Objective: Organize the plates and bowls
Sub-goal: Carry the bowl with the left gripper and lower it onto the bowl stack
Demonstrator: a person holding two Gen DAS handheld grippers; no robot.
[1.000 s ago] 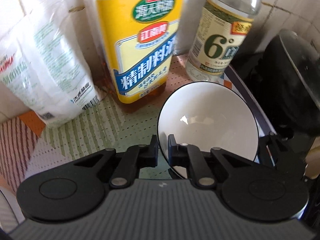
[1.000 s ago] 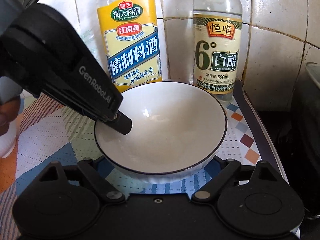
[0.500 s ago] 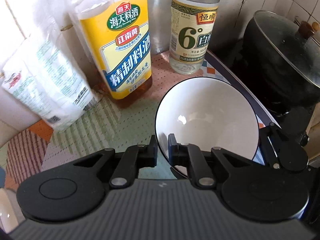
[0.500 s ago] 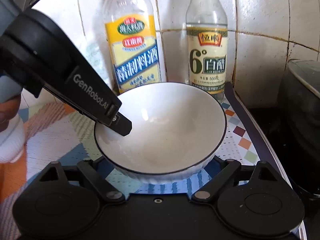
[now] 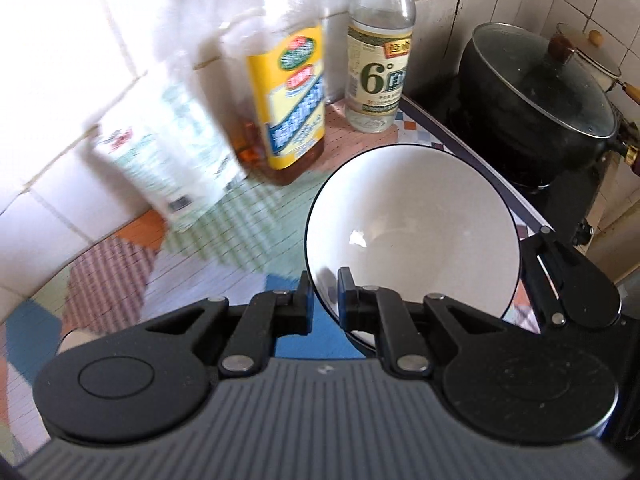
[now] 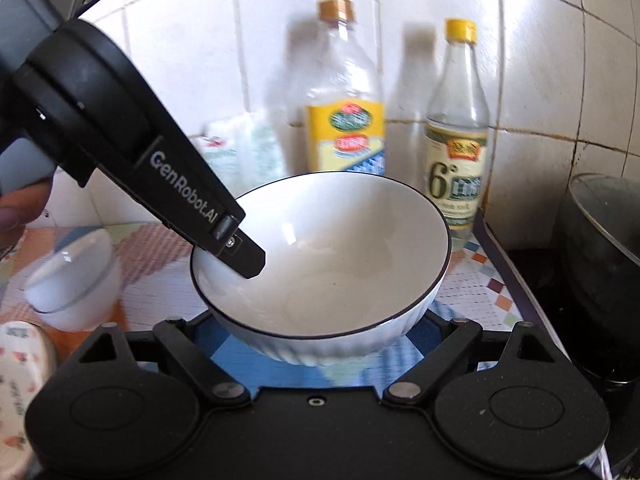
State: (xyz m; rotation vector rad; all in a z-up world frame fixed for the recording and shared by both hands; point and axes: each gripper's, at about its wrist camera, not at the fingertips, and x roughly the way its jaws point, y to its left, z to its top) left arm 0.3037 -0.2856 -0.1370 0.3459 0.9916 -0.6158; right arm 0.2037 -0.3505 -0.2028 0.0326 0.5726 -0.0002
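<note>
Left wrist view: left gripper [image 5: 325,294] pinches the white dark-rimmed ceramic bowl [image 5: 412,232] by its rim for carrying; right gripper [image 6: 320,328] looks spread wide, probably just steadying underneath.

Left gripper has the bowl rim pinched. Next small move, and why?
Probably keep lifting the white dark-rimmed bowl straight up and clear. The left gripper is clamped across its near rim, the right gripper sits wide open beside it, and the yellow-labelled bottle and clear vinegar bottle stand close behind.
</note>
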